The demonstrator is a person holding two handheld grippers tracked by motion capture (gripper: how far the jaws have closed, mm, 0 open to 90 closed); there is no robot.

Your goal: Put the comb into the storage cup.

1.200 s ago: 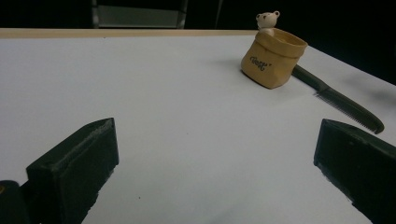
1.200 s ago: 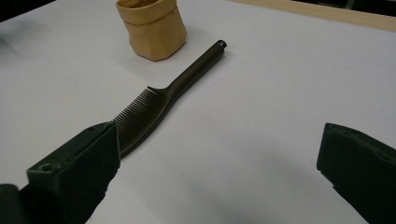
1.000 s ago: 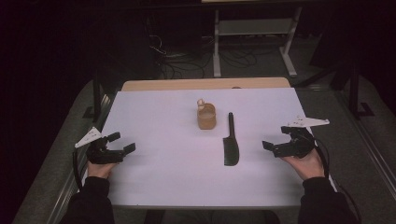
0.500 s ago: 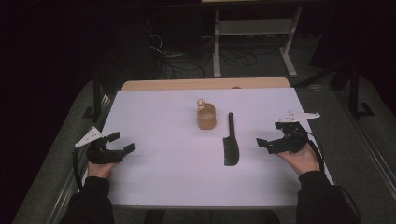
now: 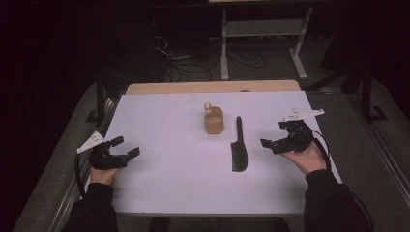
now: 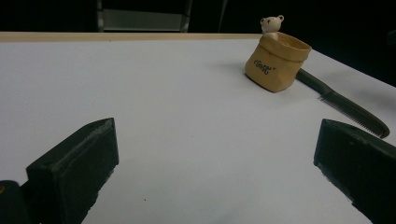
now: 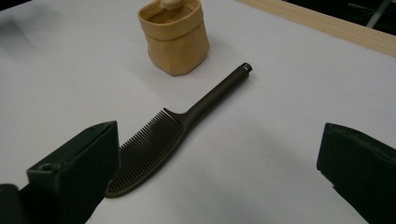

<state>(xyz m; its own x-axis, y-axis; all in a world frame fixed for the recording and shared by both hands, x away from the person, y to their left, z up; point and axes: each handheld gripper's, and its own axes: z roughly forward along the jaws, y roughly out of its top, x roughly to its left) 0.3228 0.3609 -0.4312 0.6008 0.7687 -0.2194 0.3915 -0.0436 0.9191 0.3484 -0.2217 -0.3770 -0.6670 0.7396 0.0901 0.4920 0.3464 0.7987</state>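
The comb's [image 6: 343, 108] handle runs behind the pouch [image 6: 276, 67] in the left gripper view; the right gripper view crops the bear [image 7: 172, 3], and its left jaw covers the comb's tip.

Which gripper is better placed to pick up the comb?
Right. The right gripper is open beside the comb, which lies between its jaws in its own view. The left gripper sits far across the table.

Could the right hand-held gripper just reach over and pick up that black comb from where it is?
Probably yes: the right hand-held gripper is open beside the comb, with bare table between them.
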